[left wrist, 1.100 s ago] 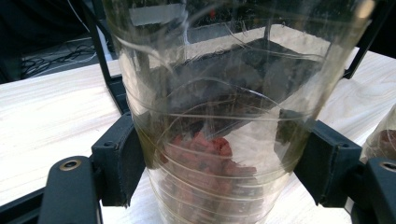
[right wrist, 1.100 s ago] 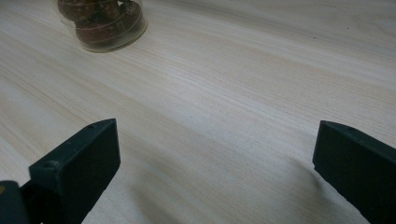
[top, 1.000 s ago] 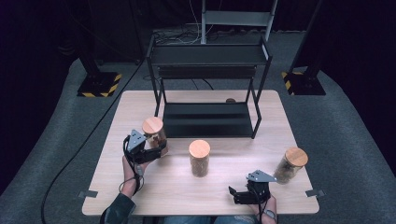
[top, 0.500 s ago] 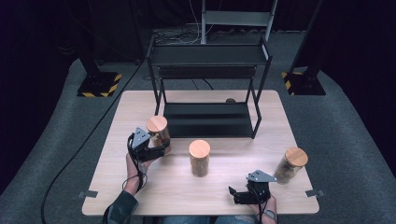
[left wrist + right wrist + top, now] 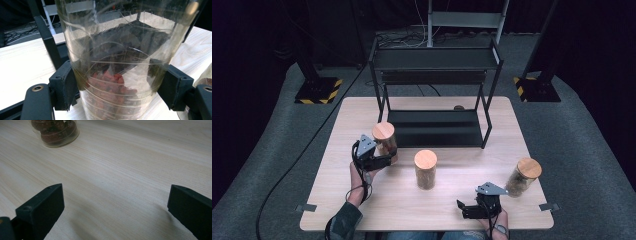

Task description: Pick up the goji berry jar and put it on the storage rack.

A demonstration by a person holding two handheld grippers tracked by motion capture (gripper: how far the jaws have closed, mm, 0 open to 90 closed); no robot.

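Note:
A clear glass jar (image 5: 384, 137) with a round wooden lid stands upright at the table's left, just in front of the black rack's left leg. My left gripper (image 5: 386, 158) is shut on its lower body. In the left gripper view both black pads (image 5: 65, 86) press the jar's glass wall (image 5: 120, 50), and red bits lie inside it. Whether its base touches the table I cannot tell. My right gripper (image 5: 464, 210) rests near the front edge, open, its jaws (image 5: 115, 207) wide apart over bare wood.
A two-tier black metal rack (image 5: 434, 127) stands at the table's back. A second lidded jar (image 5: 425, 170) stands mid-table and a third (image 5: 523, 177) at the right. A jar base with brown contents (image 5: 56, 132) lies ahead of the right gripper.
The left gripper and its jar have shifted slightly right, toward the rack. The right gripper has stayed put.

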